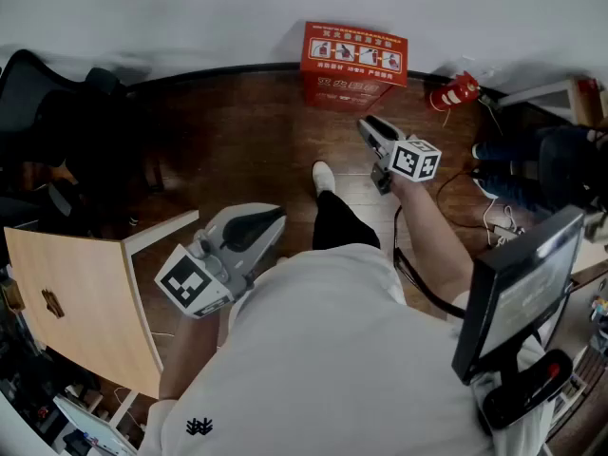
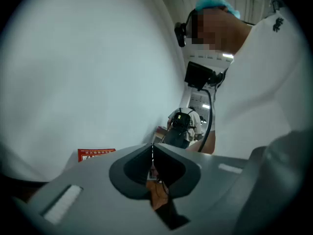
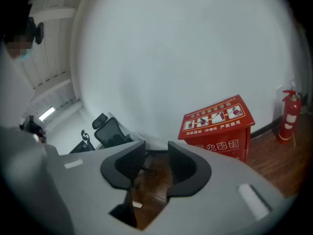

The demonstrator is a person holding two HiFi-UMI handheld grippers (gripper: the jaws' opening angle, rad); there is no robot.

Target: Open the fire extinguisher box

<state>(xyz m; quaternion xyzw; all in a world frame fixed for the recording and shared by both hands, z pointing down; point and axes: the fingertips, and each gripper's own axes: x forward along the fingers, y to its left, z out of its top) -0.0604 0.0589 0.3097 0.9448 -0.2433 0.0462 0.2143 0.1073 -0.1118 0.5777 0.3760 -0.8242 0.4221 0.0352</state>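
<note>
The red fire extinguisher box (image 1: 353, 63) stands closed on the wooden floor against the white wall, with printed pictures on its lid. My right gripper (image 1: 368, 126) is held out over the floor, pointing at the box from a short way off. In the right gripper view the box (image 3: 217, 124) sits to the right of the jaws. The right gripper (image 3: 156, 150) is open, with only floor in the gap. My left gripper (image 1: 274, 220) hangs low by my left side, far from the box. Its jaws (image 2: 152, 152) are shut on nothing, and the box (image 2: 96, 154) shows at their left.
A red fire extinguisher (image 1: 454, 91) stands by the wall right of the box, with cables beside it. A black office chair (image 1: 38, 93) is at the far left, a wooden panel (image 1: 81, 302) near my left side, and a monitor (image 1: 518, 288) at my right. A person with a backpack (image 2: 182, 126) stands behind.
</note>
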